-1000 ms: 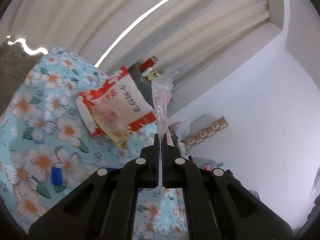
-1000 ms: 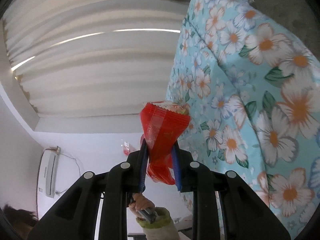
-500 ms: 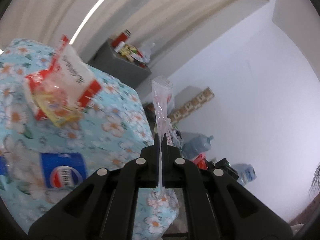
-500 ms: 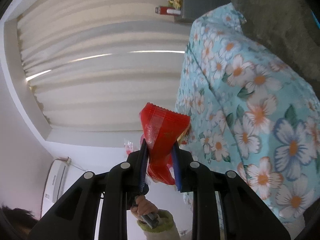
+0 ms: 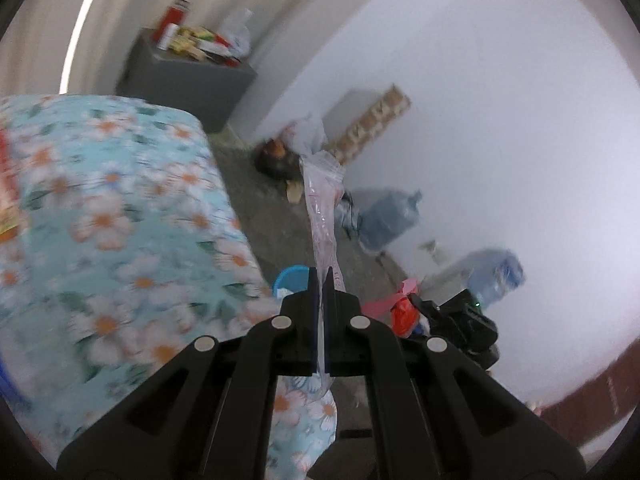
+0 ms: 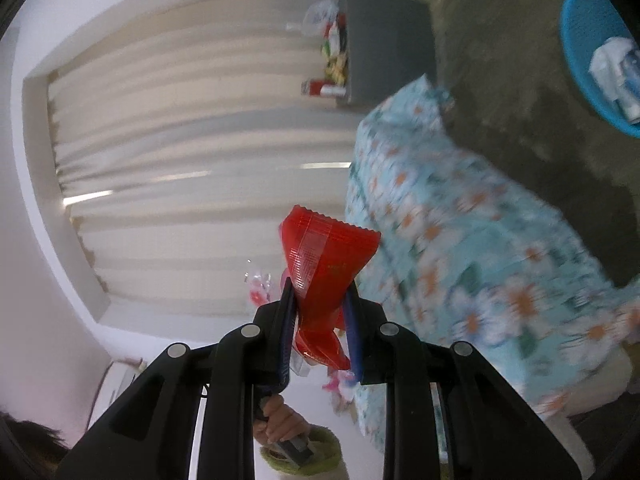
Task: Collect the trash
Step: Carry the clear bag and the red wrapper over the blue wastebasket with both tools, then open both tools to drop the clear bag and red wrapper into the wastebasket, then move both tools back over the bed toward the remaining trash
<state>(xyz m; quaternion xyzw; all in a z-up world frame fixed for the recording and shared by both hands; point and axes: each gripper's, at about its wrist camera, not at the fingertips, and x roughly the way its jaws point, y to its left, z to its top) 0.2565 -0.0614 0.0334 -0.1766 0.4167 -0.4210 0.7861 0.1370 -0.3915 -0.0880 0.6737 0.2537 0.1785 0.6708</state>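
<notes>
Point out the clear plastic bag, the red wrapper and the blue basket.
clear plastic bag (image 5: 322,216), left wrist view, middle of its strip.
red wrapper (image 6: 326,256), right wrist view, flared upper part.
blue basket (image 6: 576,40), right wrist view, inner wall.

No lettering, brand, number or sign can be read in either view. The clear pinkish plastic wrapper (image 5: 322,216) carries faint marks too blurred to make out, the crumpled red foil wrapper (image 6: 325,258) shows no legible print, and the small packages on the grey cabinet (image 5: 188,76) are smeared beyond reading.
</notes>
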